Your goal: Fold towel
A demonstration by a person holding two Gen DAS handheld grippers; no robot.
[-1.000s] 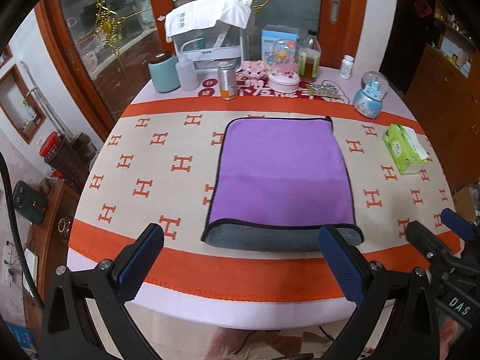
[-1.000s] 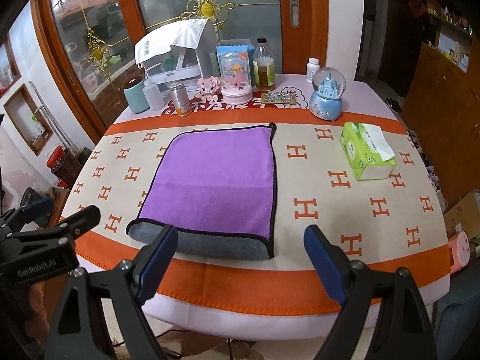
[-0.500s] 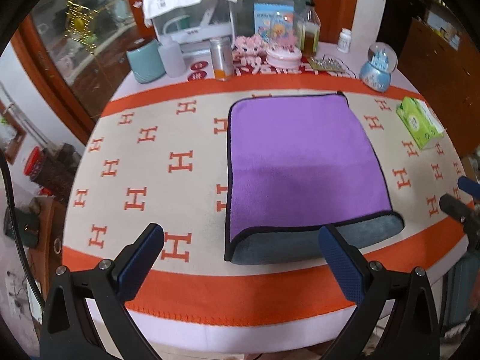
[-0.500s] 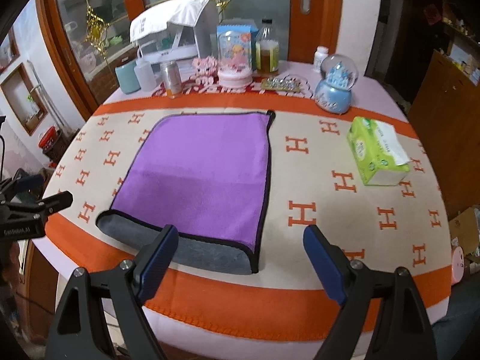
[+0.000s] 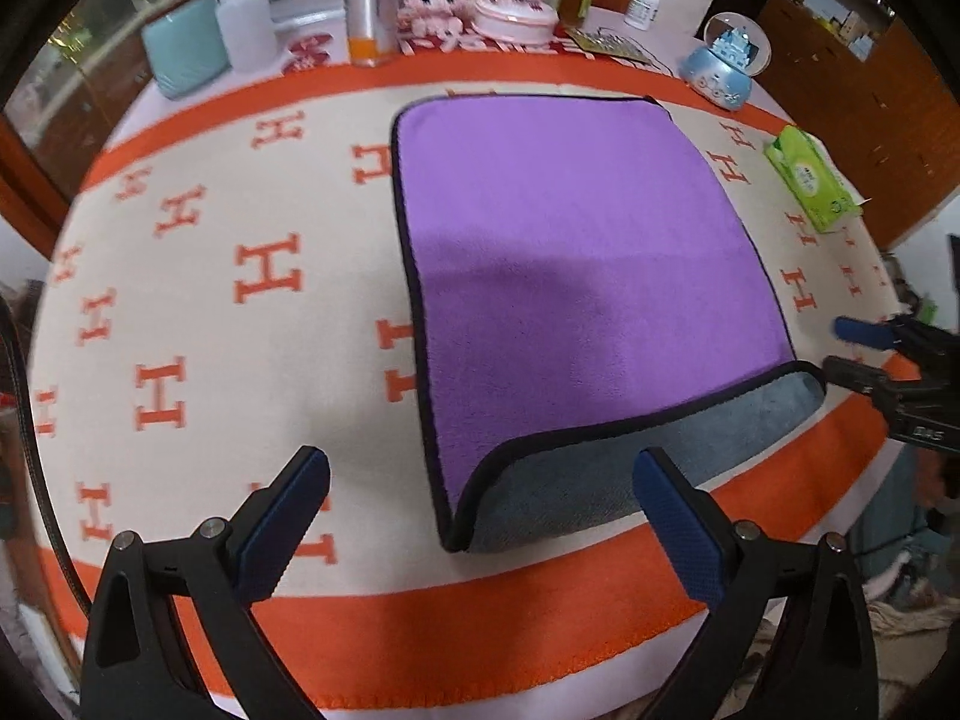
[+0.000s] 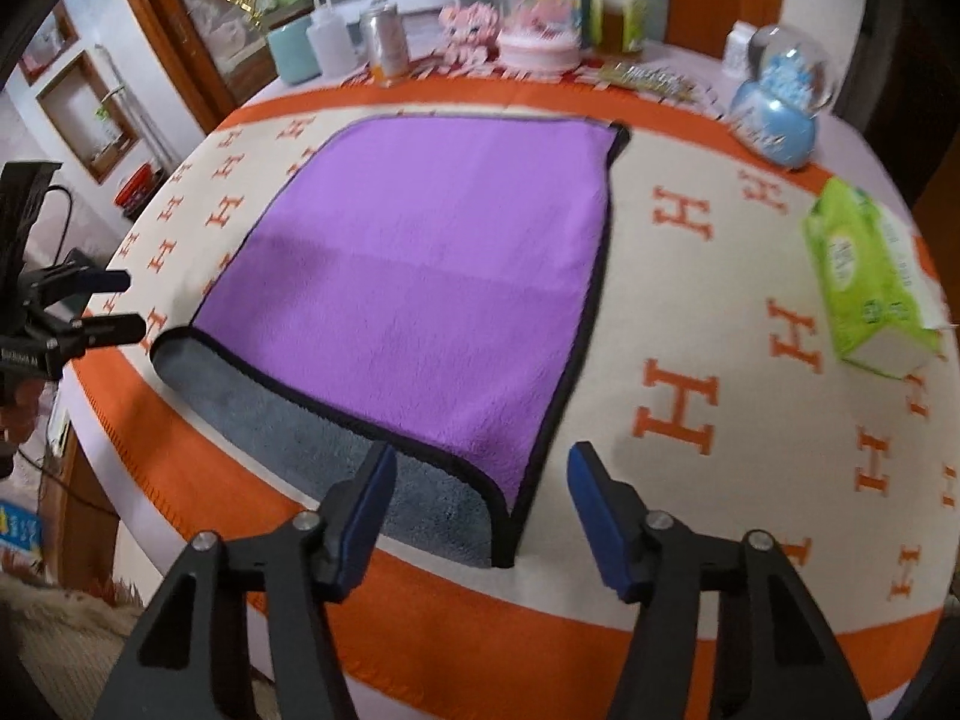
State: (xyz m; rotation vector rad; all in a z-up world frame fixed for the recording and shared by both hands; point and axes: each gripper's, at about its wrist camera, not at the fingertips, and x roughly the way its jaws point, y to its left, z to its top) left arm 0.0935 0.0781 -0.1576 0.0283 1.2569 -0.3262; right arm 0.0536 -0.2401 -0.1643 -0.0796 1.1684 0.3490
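— While both tools hang over the near edge, what do you count on the table?

— One purple towel [image 5: 576, 276], folded once, lying in the middle of the frame on the orange-and-cream cloth [image 5: 198, 276], its grey underside showing along the lower edge. One green tissue pack [image 6: 864, 288] at the right of the right view. One snow globe [image 6: 780, 102] at upper right.

— And the grippers?

— Two. The left gripper [image 5: 480, 516] sits at the bottom of its frame, jaws spread wide, holding nothing, straddling the towel's near left corner. The right gripper [image 6: 483, 510] is also apart, narrower, with the towel's near right corner between its pads and not pinched.

— Containers at the back?

— Along the top: one teal canister [image 5: 186, 45], one white squeeze bottle [image 5: 246, 30], one metal can [image 5: 372, 15], and one glass bottle [image 6: 618, 6] of amber liquid. What the others hold, I cannot tell.
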